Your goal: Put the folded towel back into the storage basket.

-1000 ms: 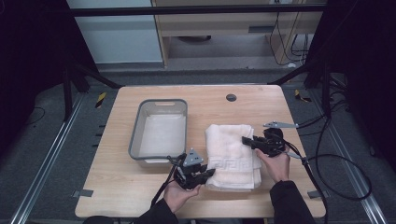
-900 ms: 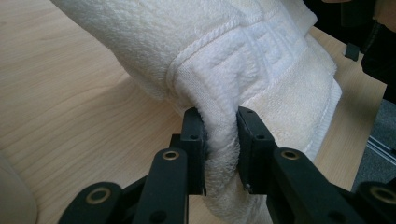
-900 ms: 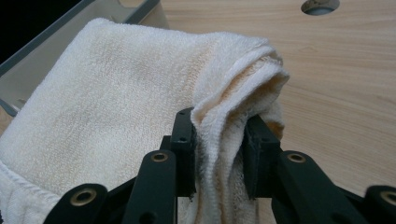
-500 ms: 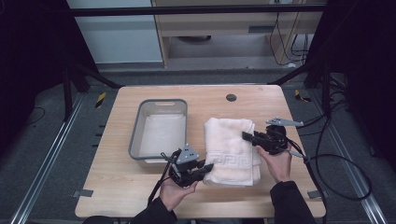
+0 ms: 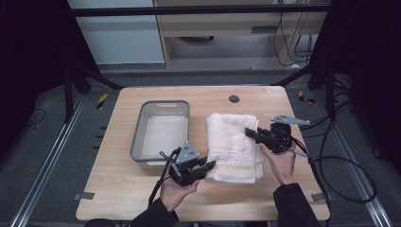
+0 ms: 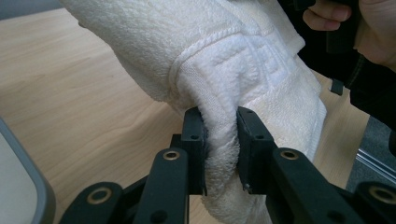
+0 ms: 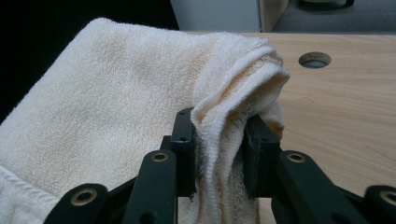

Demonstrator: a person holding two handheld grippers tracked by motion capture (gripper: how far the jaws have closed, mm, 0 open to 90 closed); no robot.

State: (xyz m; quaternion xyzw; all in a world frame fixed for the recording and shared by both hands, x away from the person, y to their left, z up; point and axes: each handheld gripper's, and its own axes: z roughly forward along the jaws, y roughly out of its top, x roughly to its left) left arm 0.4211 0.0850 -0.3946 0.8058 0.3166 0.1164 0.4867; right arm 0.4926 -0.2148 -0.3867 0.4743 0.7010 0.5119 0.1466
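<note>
A folded cream towel [image 5: 234,144] with a key-pattern border hangs a little above the wooden table [image 5: 118,194], held at two places. My left gripper [image 5: 211,165] is shut on its near left corner; in the left gripper view the pile [image 6: 219,135] bulges between the black jaws of that gripper [image 6: 219,149]. My right gripper [image 5: 249,133] is shut on the towel's right edge near the far corner. The folded layers [image 7: 219,135] are pinched between the jaws of the right gripper [image 7: 218,154].
A grey plastic bin [image 5: 161,131] with nothing in it stands left of the towel, close to my left hand. A round cable hole [image 5: 233,99] sits in the table's far side. Cables [image 5: 331,161] trail off the right edge.
Both grippers have risen slightly with the towel, so its held corners have lifted off the table. The bin has not moved.
</note>
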